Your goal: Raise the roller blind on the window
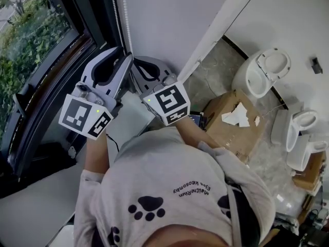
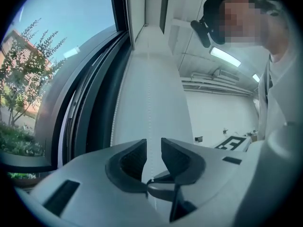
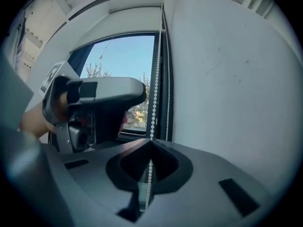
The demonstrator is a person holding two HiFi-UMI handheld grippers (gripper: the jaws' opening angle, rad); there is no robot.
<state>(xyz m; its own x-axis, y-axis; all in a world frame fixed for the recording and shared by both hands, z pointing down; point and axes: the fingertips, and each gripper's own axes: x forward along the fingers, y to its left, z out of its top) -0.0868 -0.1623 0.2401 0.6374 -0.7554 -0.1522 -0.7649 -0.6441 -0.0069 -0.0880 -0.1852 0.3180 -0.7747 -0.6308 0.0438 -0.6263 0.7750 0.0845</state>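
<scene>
Blind [image 3: 135, 20] looks mostly rolled up at the top of the window [image 3: 123, 60]; right claw [image 3: 150, 145] is clamped tight on the bead chain [image 3: 152, 122]; left claw [image 2: 154, 148] is part open, chain loose between its jaws; maybe a few pulls left.

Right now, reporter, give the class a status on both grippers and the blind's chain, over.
Right gripper shut on bead chain. Left gripper open, bead chain between its jaws, unclamped. Nothing seen blocking the bead chain.

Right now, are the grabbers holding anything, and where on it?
The right gripper is shut on the bead chain, pinching one hanging strand partway down. The left gripper is open, gripping nothing.
</scene>
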